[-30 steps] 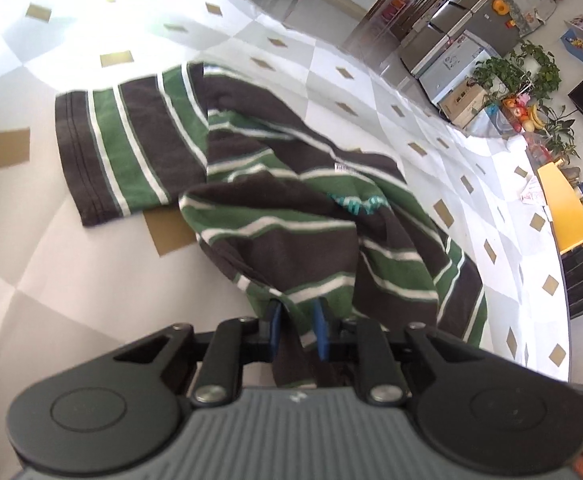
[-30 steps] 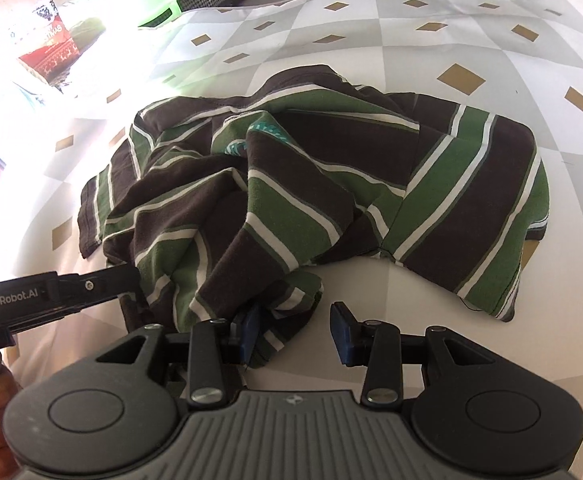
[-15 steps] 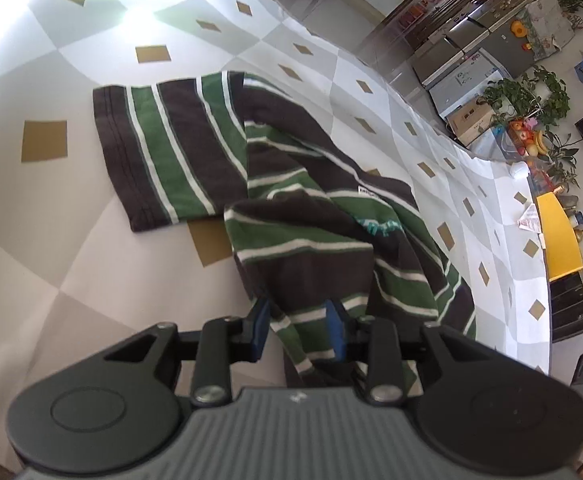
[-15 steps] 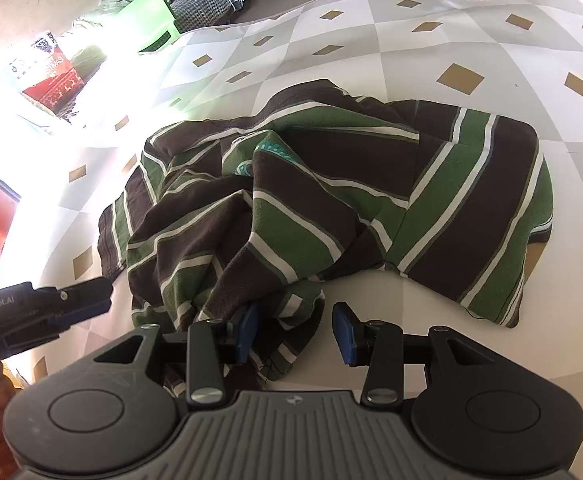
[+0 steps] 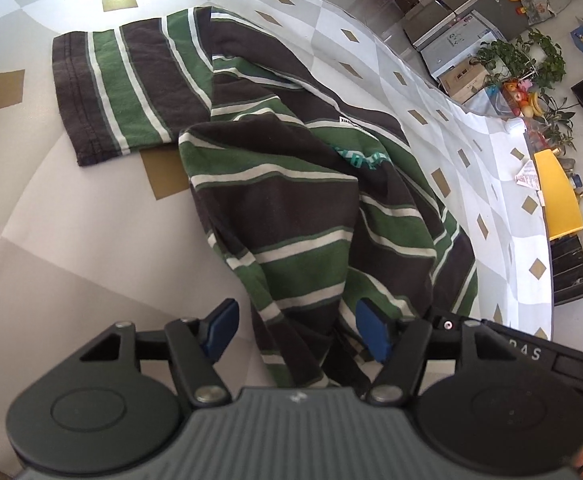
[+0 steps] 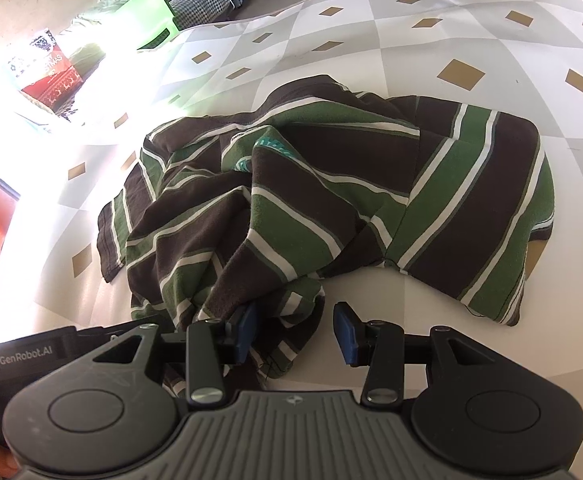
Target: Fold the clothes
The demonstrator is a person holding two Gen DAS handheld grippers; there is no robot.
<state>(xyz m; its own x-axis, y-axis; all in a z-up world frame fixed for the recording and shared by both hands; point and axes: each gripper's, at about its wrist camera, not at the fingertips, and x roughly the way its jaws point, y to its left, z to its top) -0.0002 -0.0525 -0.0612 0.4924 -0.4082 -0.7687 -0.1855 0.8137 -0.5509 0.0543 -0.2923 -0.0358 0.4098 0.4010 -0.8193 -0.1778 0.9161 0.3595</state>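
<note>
striped shirt crumpled on checked cloth, both tongs spread

the striped shirt (image 5: 291, 216) – brown, green and white bands – lies bunched on the checked tablecloth (image 5: 71, 240). one sleeve (image 5: 123, 88) is laid out flat, reaching toward the upper left in the left wrist view; the body is heaped in folds, with a teal print and a small white label showing near the collar.

left gripper (image 5: 297, 330): its jaws have just been opening and now stand spread. a hanging fold of the shirt lies between them, with the pads not pressing on it.

right gripper (image 6: 295, 334): jaws apart. the shirt hem (image 6: 287, 320) lies against the left blue pad (image 6: 245, 330); the right pad stands clear over bare cloth – no pinch.

the left gripper's body shows at the lower left of the right wrist view.
</note>
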